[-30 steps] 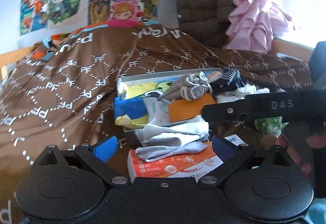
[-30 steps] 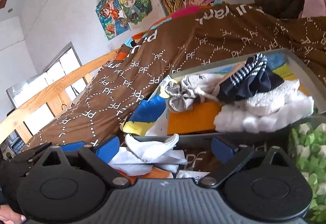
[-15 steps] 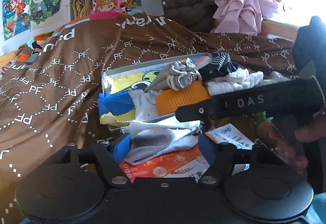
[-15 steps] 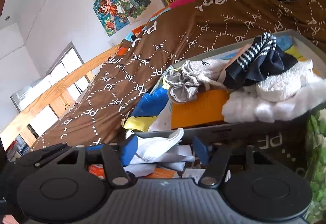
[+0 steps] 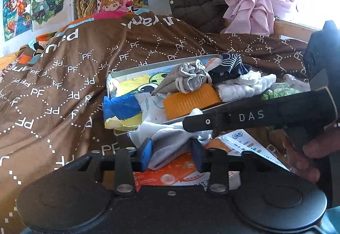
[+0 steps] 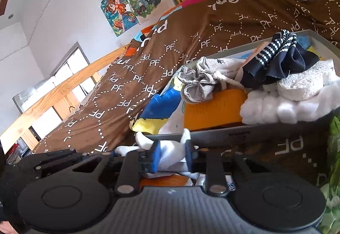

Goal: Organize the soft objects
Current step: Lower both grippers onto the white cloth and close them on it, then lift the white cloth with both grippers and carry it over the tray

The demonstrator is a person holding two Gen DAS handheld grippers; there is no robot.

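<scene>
Both pairs of jaws have narrowed since the earlier frames and now pinch the pale cloth (image 5: 170, 144), which lies crumpled on an orange packet (image 5: 170, 176) on the bed, just in front of the grey tray (image 6: 250, 129) of socks and towels. Each takes one end: the left hand-held gripper (image 5: 171, 154) holds the grey fold, the right hand-held gripper (image 6: 172, 155) the white bunch. To do this well, I would lift both ends together, level, draw the cloth taut enough to flatten, and clear the tray's near wall before lowering, so nothing snags the grey sock (image 5: 189, 78).
</scene>
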